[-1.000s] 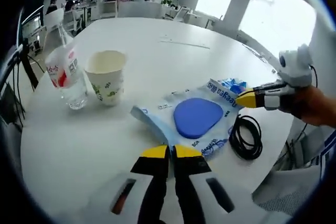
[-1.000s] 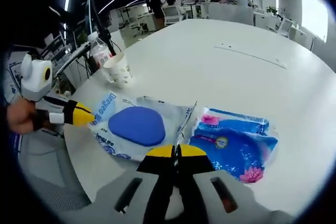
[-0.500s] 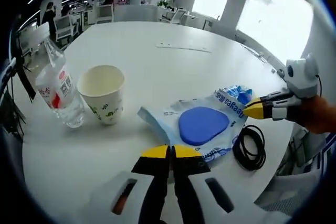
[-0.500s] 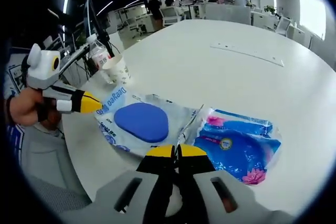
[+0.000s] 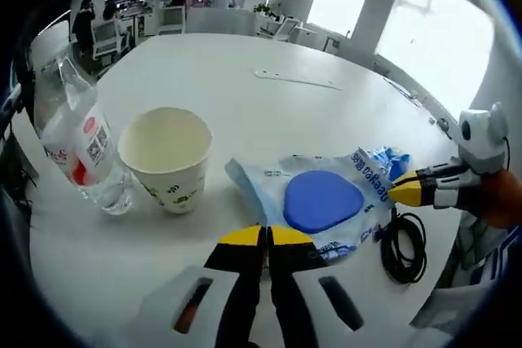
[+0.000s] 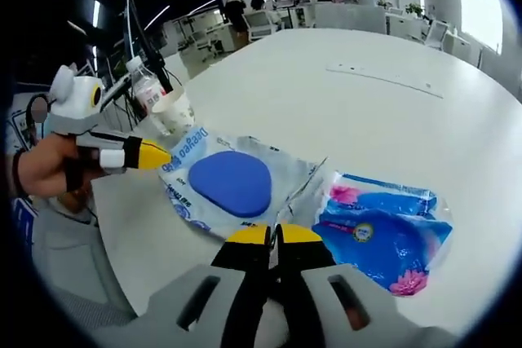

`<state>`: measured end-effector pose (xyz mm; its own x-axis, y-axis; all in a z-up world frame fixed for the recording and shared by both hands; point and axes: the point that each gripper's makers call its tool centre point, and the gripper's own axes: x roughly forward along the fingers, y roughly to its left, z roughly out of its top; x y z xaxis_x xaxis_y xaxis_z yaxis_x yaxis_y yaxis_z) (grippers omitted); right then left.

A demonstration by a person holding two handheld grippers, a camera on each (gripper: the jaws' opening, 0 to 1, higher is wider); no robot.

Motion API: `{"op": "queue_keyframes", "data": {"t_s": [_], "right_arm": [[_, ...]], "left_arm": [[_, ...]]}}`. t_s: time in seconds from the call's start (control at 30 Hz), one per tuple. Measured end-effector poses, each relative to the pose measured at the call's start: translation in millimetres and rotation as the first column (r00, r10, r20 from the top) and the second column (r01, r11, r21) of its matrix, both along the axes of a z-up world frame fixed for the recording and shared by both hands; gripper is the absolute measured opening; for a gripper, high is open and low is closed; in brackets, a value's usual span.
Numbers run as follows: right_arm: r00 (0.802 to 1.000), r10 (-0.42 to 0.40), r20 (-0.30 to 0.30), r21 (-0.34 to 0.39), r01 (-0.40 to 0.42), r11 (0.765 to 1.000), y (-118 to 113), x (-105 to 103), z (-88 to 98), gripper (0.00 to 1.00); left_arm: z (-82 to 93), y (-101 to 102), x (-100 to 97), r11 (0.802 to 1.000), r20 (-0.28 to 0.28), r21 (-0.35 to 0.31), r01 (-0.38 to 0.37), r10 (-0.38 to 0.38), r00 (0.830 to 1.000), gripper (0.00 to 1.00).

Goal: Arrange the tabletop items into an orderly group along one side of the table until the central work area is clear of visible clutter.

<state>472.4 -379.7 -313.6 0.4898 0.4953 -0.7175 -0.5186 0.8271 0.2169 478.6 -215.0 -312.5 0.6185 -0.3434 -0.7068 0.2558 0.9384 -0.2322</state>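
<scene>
A clear wipes pack [image 5: 322, 200] with a blue oval lid lies on the white table [image 5: 269, 55]. My left gripper [image 5: 265, 235] is shut, and the pack's raised near edge meets its tips. My right gripper [image 5: 404, 192] comes in from the right, its tip on the pack's far edge. In the right gripper view the right gripper [image 6: 273, 235] is shut on a lifted fold of the wipes pack [image 6: 232, 181], with the left gripper [image 6: 159, 155] at the pack's left corner. A paper cup [image 5: 167, 156] and a water bottle [image 5: 77, 148] stand left of the pack.
A blue tissue pack [image 6: 383, 230] with pink flowers lies just right of the wipes pack. A coiled black cable [image 5: 408, 238] rests near the table edge by the right gripper. A thin strip [image 5: 298, 79] lies far across the table. Desks, chairs and people are beyond.
Both grippers have stayed on the wipes pack. The pack now sits nearer the cup and bottle, which loom larger in the left gripper view.
</scene>
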Motion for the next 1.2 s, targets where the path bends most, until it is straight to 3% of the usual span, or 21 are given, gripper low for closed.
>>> {"op": "queue_keyframes", "data": {"t_s": [0.57,1.2], "right_arm": [[0.999,-0.031,-0.024,0.007,0.031,0.999,-4.2,10.4,-12.4,0.00],[0.999,-0.030,-0.017,0.011,0.031,0.999,-1.2,27.0,-16.9,0.01]], "left_arm": [[-8.4,4.2,21.0,0.998,0.010,-0.038,-0.057,0.057,0.998,0.00],[-8.2,11.3,27.8,0.994,0.020,-0.044,-0.101,0.102,0.995,0.00]]}}
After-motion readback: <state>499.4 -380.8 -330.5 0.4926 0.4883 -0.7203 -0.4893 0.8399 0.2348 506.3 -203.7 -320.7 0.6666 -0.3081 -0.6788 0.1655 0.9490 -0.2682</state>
